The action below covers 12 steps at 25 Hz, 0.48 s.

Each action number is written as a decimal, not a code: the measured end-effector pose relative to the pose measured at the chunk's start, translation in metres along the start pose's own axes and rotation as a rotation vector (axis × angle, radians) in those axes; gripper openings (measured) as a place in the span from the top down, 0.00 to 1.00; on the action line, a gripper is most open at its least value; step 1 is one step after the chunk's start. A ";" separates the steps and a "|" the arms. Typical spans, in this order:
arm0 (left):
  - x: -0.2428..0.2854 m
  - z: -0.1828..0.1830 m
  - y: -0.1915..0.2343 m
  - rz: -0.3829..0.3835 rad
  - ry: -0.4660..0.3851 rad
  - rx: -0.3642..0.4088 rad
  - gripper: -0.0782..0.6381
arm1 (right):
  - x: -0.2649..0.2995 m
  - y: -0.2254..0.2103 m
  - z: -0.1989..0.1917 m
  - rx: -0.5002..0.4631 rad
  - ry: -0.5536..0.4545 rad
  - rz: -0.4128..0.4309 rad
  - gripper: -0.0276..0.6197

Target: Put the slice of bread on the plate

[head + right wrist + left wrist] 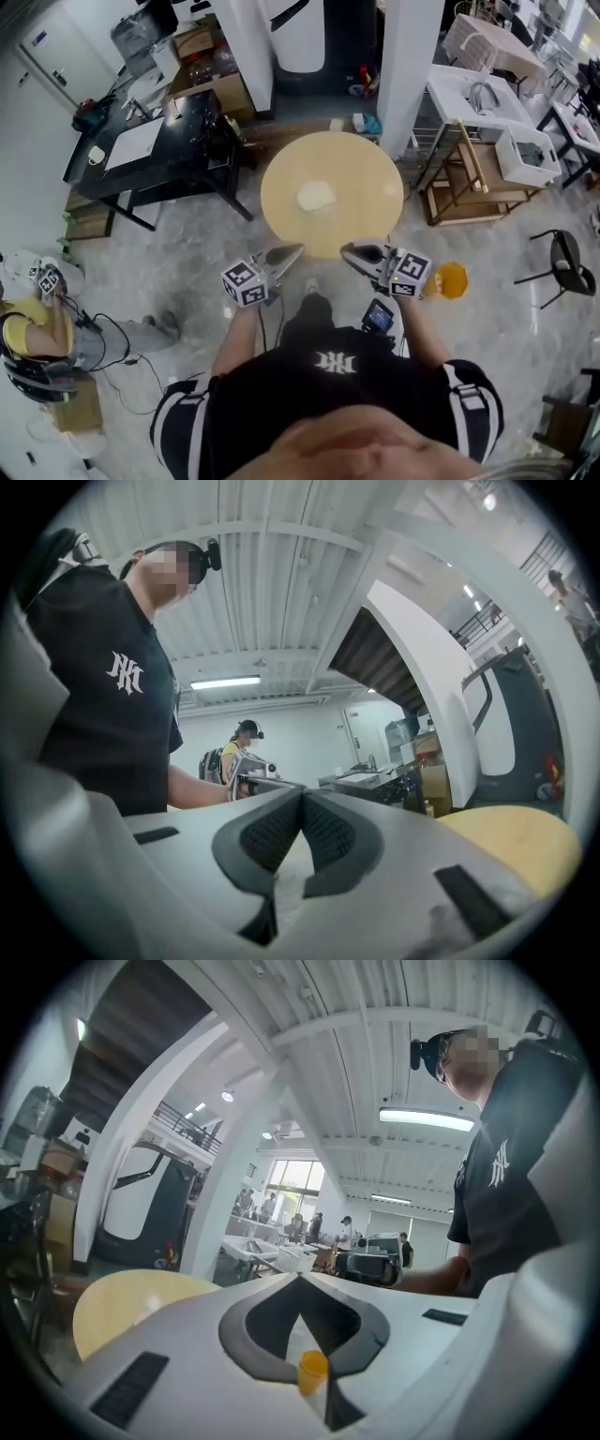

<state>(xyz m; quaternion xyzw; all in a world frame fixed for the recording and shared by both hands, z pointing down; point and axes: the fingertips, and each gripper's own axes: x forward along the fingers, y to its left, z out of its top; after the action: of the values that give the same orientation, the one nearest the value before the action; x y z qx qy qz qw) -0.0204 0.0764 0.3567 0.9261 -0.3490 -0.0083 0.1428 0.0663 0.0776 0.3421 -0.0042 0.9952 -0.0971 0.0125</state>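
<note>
Bread slice [316, 197], prob. the pale patch at the middle of the round table [370, 164], is too small in the head view to say whether a plate lies under it. No separate plate shows on the tabletop. So progress is hard to call: either the slice sits on the plate already & the job is done, or nothing has begun and the plate is out of sight. I'd judge it's one of those two ends, not mid-carry, since neither gripper has anything in it.

Left gripper [296, 250]: jaws pressed together, tips meeting, nothing pinched (a small orange thing [312, 1370] shows in the slot behind the tips, but the pads don't press on it; can't tell what it is). Right gripper [349, 250]: jaws likewise closed tip to tip, empty. Both are held level at the table's near edge, close to the person's chest, tips turned toward each other w/ a gap between them, well apart from the pale patch.
</note>
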 end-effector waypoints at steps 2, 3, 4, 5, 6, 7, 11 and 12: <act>-0.010 -0.021 -0.029 0.018 0.021 -0.040 0.87 | -0.016 0.027 -0.017 0.038 0.006 -0.003 0.96; -0.015 -0.030 -0.043 0.022 0.031 -0.059 0.87 | -0.024 0.040 -0.026 0.057 0.013 -0.006 0.96; -0.019 -0.037 -0.056 0.023 0.039 -0.072 0.87 | -0.031 0.052 -0.034 0.071 0.023 -0.009 0.96; -0.022 -0.042 -0.067 0.021 0.045 -0.077 0.87 | -0.038 0.062 -0.042 0.079 0.033 -0.011 0.96; -0.024 -0.045 -0.077 0.016 0.049 -0.074 0.87 | -0.044 0.070 -0.046 0.079 0.039 -0.013 0.96; -0.024 -0.046 -0.085 0.008 0.052 -0.064 0.87 | -0.050 0.076 -0.048 0.075 0.042 -0.015 0.96; -0.025 -0.034 -0.112 -0.044 0.046 -0.001 0.87 | -0.059 0.103 -0.032 0.010 0.047 -0.021 0.96; -0.028 -0.031 -0.118 -0.064 0.043 0.012 0.87 | -0.058 0.112 -0.026 -0.010 0.049 -0.026 0.96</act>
<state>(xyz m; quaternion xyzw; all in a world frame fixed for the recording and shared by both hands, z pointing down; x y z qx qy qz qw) 0.0383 0.1867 0.3521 0.9376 -0.3163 0.0091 0.1441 0.1227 0.1929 0.3475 -0.0148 0.9955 -0.0923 -0.0131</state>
